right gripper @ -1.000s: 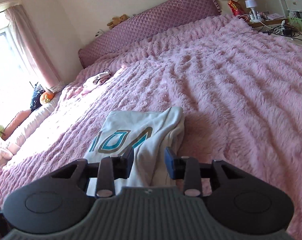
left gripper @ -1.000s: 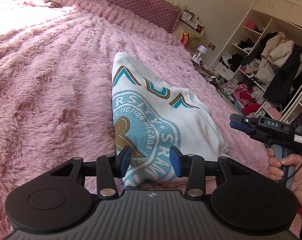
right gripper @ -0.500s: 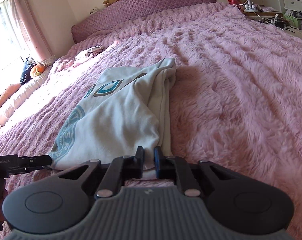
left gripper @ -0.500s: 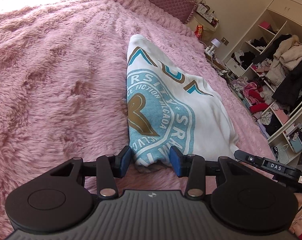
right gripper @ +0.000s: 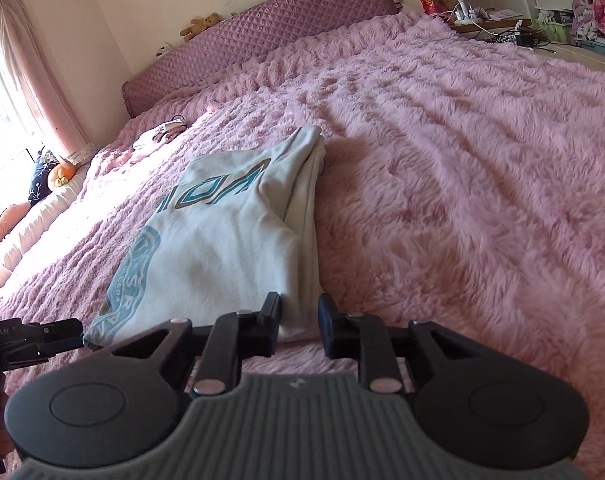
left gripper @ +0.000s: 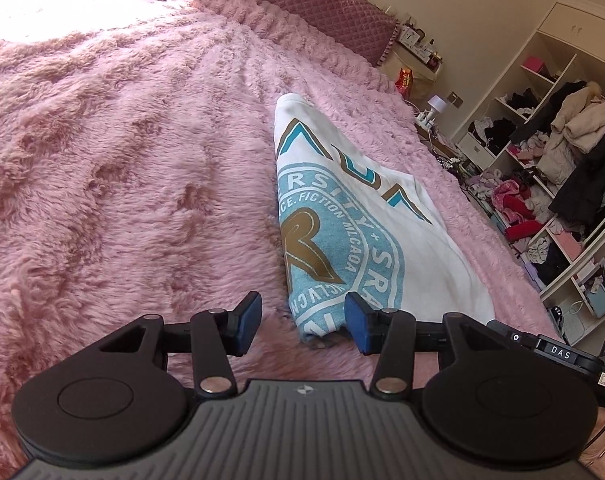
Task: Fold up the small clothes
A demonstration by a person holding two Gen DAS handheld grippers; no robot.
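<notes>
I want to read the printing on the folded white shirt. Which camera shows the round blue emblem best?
The left wrist view: the emblem faces that camera, its ring lettering and gold centre figure sharp, on the white shirt. The right wrist view catches only a foreshortened sliver of the emblem along the shirt's left edge.

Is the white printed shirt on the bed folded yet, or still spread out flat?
Folded. The white shirt lies as a narrow strip on the pink blanket; stacked layers show along its right edge, and its round print is cut off at the left fold.
</notes>
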